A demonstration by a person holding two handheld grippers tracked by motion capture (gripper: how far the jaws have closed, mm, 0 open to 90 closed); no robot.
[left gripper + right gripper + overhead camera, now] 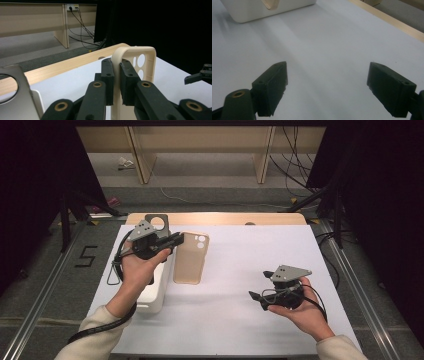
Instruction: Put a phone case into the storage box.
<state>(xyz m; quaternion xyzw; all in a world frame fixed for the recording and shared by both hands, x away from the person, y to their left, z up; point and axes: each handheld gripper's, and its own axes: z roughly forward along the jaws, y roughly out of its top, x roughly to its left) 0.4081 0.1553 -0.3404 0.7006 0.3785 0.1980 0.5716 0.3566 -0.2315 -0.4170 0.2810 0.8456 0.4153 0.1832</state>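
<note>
Stood on grey carpet point(210, 195), a white-topped table point(260, 270); beyond its far edge, pale wooden panelling point(200, 140), loose cables point(295, 175), black curtains point(380, 195) at both sides.

Beige phone case point(190, 258), black left gripper point(116, 75), white box point(156, 290), white table cover point(250, 270), pale wooden table edge point(225, 218)

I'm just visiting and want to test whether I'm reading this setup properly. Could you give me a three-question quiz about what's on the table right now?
1. True or false: the left gripper is clamped on the rim of the beige phone case.
2. The right gripper is: A) holding the case, B) open over the white table cover, C) shut on a cable.
3. Fill in: the white box lies under the person's ___ forearm.

Key: 1 true; 2 B; 3 left.
</note>
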